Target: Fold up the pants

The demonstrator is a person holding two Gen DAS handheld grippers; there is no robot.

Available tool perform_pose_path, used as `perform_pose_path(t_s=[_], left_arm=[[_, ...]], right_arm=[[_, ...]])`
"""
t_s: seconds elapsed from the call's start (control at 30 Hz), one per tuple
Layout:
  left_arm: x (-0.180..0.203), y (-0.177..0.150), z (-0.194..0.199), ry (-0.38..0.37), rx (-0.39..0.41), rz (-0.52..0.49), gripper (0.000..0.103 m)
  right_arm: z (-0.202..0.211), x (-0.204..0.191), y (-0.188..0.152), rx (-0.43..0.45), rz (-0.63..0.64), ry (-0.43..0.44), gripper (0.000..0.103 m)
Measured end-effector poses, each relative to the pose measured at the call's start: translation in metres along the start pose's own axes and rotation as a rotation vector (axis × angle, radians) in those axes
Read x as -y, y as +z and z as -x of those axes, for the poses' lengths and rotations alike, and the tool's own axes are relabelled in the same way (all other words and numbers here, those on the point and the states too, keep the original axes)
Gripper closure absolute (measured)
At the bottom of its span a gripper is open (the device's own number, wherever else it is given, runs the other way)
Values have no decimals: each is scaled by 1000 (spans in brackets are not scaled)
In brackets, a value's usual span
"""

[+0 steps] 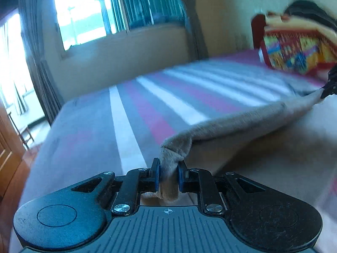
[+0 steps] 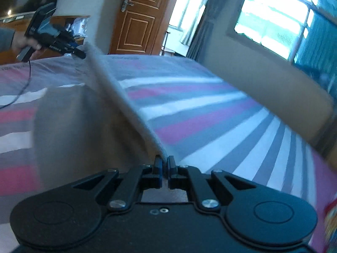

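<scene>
Left tool (image 1: 168,175) & right tool (image 2: 165,164), both tilted down, each clamp pants (image 1: 231,124) edge, stretched taut betw. them above bed (image 1: 134,105).

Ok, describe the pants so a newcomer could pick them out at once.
Start at the striped bed, covered in grey, white and pink bands. Above it, a plain beige, fuzzy garment hangs stretched between the left gripper and the right gripper: the pants. They are the only unpatterned cloth there, unlike the bright multicoloured bedding at the headboard.
</scene>
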State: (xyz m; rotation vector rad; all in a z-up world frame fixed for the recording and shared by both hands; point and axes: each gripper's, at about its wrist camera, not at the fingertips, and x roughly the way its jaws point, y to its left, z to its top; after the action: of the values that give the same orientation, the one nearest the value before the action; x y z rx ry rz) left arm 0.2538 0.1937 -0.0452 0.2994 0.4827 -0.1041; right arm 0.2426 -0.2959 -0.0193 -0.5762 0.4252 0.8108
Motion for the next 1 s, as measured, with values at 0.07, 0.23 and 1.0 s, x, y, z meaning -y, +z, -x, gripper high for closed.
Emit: perform_pose_path(t_s=[0.07,0.23,1.0], left_arm=[[18,-24,1,4,-59,19,86],[39,-59,22,79,-116,142,75],[-16,-82,58,-150,1,1022,86]], right_arm=[[-5,-22,-25,-44,-75,0,99],[-23,-34,-69,-113,-374,-42,76],[26,44,-112,32,-1117,-108,94]])
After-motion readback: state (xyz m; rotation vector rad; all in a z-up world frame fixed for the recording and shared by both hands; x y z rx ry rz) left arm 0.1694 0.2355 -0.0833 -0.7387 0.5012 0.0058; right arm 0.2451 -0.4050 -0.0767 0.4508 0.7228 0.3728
